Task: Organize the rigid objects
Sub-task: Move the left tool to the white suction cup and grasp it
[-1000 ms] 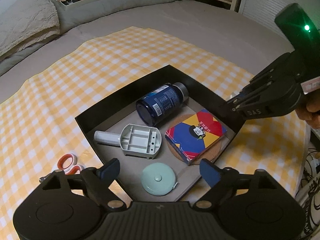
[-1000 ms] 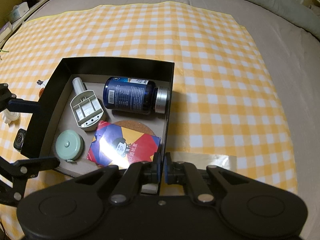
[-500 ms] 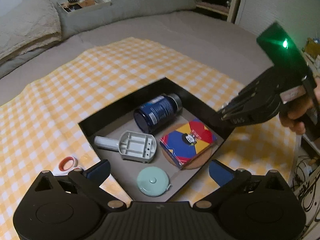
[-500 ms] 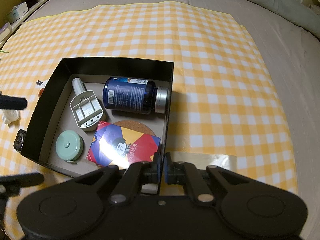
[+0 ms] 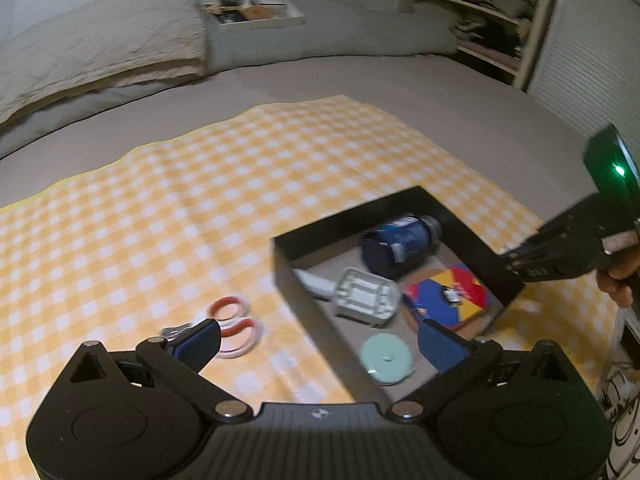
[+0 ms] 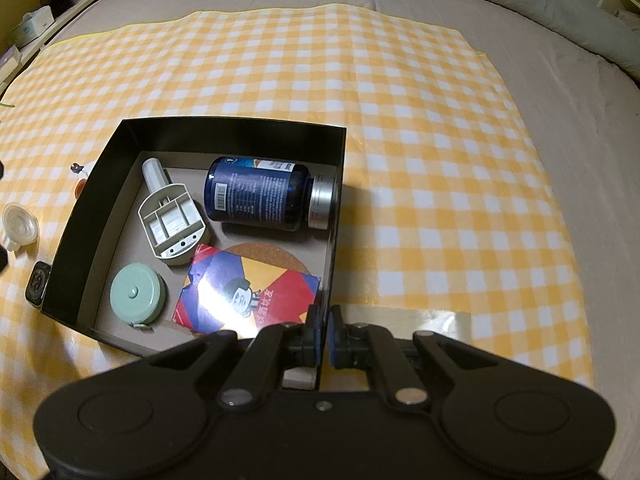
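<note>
A black box [image 6: 236, 130] sits on the yellow checked cloth [image 6: 440, 160]. It holds a blue bottle [image 6: 260, 196] on its side, a grey plastic scoop [image 6: 172, 224], a mint tape measure [image 6: 138, 294], a colourful card pack [image 6: 248, 294] and a cork coaster [image 6: 276, 254]. My right gripper [image 6: 323, 334] is shut on the box's near right wall. My left gripper [image 5: 320, 340] is open and empty, above the box's left edge. Red-handled scissors [image 5: 232, 320] lie on the cloth left of the box [image 5: 352, 216].
A clear round cap [image 6: 20, 224] and a small black device [image 6: 38, 286] lie on the cloth left of the box. A white tray [image 5: 248, 10] of items and pillows sit at the bed's head. Shelves [image 5: 480, 20] stand at the far right.
My left gripper has moved up and to the left, so the box now sits to its right and the scissors show in full. My right gripper has kept its hold on the box wall.
</note>
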